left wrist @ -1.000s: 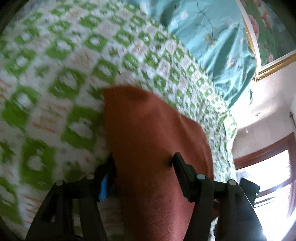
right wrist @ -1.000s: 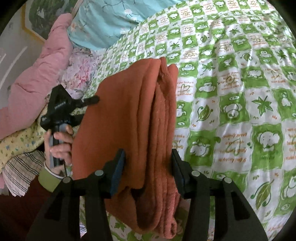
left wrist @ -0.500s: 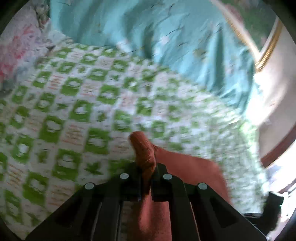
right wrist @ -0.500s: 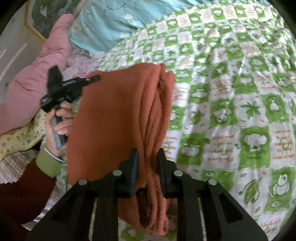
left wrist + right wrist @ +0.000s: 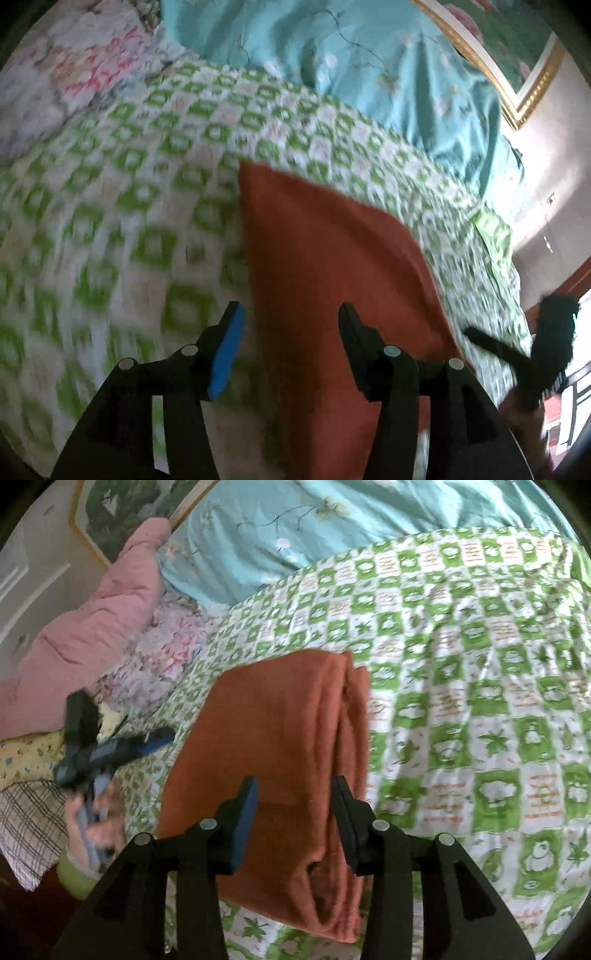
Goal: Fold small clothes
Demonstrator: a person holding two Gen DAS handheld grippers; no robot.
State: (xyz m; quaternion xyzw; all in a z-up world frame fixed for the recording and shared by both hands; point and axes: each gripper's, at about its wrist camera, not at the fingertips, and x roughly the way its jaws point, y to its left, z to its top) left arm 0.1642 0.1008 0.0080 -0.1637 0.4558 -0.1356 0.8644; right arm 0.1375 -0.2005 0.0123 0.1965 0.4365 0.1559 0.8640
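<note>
A rust-orange garment [image 5: 280,746] lies folded in several layers on the green-and-white checked bedspread [image 5: 480,701]. My right gripper [image 5: 293,797] is open, its fingers on either side of the garment's near end, just above it. In the left wrist view the same garment [image 5: 332,266] lies flat and my left gripper [image 5: 290,323] is open over its near edge, holding nothing. The left gripper also shows in the right wrist view [image 5: 110,749] at the garment's left side. The right gripper shows in the left wrist view [image 5: 517,350] at the far right.
A turquoise quilt [image 5: 332,528] lies at the head of the bed. A pink padded blanket [image 5: 92,627] and floral bedding [image 5: 166,653] are piled at the left. A plaid cloth [image 5: 29,823] lies at the near left. A gold-framed picture [image 5: 517,55] hangs on the wall.
Both grippers were shut on the orange garment half a second ago and have opened and let go. The garment now rests folded on the bedspread.
</note>
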